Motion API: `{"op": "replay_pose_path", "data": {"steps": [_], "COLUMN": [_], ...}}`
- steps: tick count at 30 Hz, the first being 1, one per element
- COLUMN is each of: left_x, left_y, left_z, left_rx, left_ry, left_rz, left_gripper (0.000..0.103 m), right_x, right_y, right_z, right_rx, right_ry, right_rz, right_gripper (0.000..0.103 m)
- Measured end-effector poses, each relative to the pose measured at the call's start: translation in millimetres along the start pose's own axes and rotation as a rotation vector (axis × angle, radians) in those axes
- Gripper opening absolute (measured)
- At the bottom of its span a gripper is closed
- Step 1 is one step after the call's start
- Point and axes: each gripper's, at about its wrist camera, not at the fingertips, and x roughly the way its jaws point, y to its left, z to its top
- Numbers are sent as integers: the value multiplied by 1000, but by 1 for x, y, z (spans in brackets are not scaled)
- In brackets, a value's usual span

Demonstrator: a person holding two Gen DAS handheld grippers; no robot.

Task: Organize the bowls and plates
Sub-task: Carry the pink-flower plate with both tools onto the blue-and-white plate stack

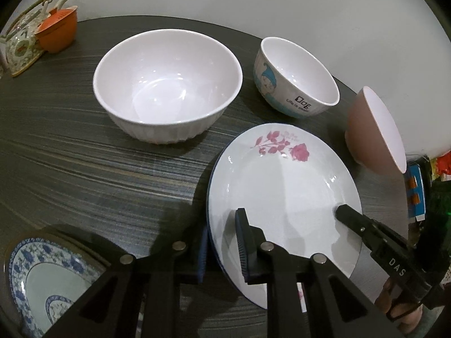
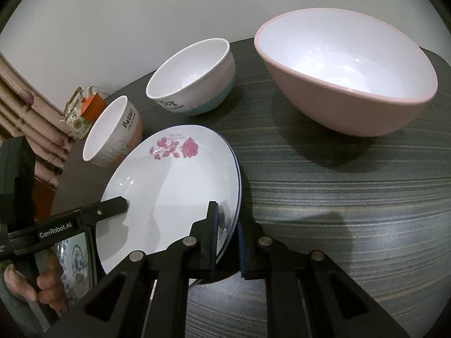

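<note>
A white plate with a pink rose (image 1: pixel 282 186) (image 2: pixel 169 186) lies on top of a blue-rimmed plate (image 2: pixel 239 188) on the dark striped table (image 1: pixel 84 169). My left gripper (image 1: pixel 222 225) is shut on the stack's left rim. My right gripper (image 2: pixel 227 217) is shut on the opposite rim. Each view also shows the other gripper's upper finger (image 1: pixel 349 215) (image 2: pixel 115 205) lying on the rose plate. The fingers under the plates are hidden. Behind stand a large white ribbed bowl (image 1: pixel 167 84), a "Dog" bowl (image 1: pixel 296 79) (image 2: pixel 191 79) and a pink bowl (image 1: pixel 372 129) (image 2: pixel 346 70).
A blue-patterned plate (image 1: pixel 50 281) (image 2: pixel 73 259) lies at the table's near left. A bowl lettered "Rabbit" (image 2: pixel 112 132) stands just beyond the rose plate. A teapot (image 1: pixel 19 45) and an orange cup (image 1: pixel 57 32) sit at the far left corner. A hand (image 2: pixel 28 281) grips the left tool.
</note>
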Motion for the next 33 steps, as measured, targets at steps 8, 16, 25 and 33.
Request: {"op": "replay_pose_path", "data": {"steps": [8, 16, 25, 33], "left_x": [-19, -48, -98, -133], "left_y": [-2, 2, 22, 47], "left_z": [-12, -30, -49, -75], "left_rx": [5, -1, -36, -64], "left_ry": [-25, -64, -120, -161], "left_rz": [11, 15, 15, 24], "left_gripper": [18, 18, 18, 18], "right_x": [-14, -33, -57, -73], "right_y": [8, 31, 58, 89], "right_z": [-4, -10, -24, -38], "right_rx": [-15, -42, -82, -125], "right_ry": [-26, -57, -98, -116], "right_rz": [5, 21, 47, 67], "right_gripper": [12, 12, 12, 12]}}
